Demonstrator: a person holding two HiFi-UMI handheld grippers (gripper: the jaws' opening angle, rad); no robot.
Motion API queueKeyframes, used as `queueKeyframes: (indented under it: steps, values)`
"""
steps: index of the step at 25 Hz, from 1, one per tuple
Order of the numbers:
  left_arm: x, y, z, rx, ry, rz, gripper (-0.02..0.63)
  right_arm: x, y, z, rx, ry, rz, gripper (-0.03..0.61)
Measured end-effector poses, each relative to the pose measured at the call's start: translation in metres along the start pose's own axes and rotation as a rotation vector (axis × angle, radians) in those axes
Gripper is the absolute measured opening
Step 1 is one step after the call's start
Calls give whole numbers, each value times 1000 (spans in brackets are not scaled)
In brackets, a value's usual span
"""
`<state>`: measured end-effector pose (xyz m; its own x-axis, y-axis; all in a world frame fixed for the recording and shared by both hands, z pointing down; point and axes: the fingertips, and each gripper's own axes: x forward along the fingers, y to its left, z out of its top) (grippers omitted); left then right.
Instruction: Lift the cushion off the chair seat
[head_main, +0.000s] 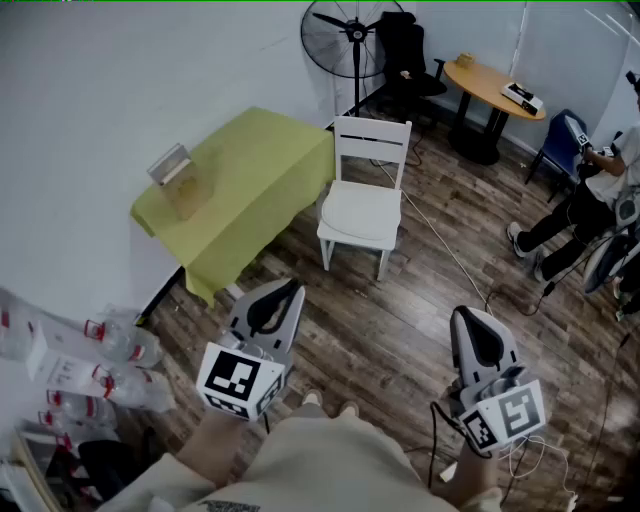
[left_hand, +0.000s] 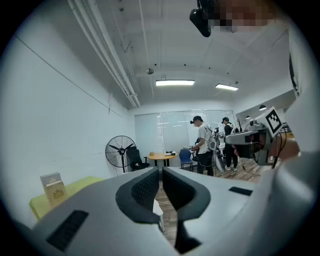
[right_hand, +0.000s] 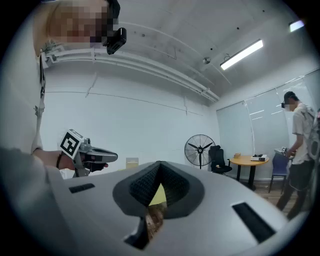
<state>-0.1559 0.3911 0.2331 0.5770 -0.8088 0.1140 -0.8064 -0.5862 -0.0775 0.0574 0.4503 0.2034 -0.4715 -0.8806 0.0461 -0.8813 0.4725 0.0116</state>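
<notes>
A white chair (head_main: 372, 142) stands on the wood floor beside the green-clothed table, its back toward the far wall. A white cushion (head_main: 360, 209) lies flat on its seat. In the head view, my left gripper (head_main: 292, 288) hovers over the floor in front of the chair and well short of it, pointing toward it. Its jaws are shut and hold nothing (left_hand: 160, 172). Further right and nearer to me is my right gripper (head_main: 461, 315), likewise shut and empty (right_hand: 159, 166). Neither gripper touches the chair or cushion.
The green table (head_main: 250, 180) with a small box (head_main: 178, 185) sits left of the chair. A floor fan (head_main: 350, 30), black office chair (head_main: 410, 55) and round wooden table (head_main: 490, 85) stand behind. A person (head_main: 590, 200) is at right. A cable (head_main: 450, 250) crosses the floor; plastic bottles (head_main: 110, 360) lie at left.
</notes>
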Motion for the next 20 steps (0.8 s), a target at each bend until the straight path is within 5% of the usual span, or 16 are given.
queueKeyframes:
  steps: [20]
  values:
    - [-6,-33,16,-20,-43,-17,37,-26,-13,0,46,-48,14,14]
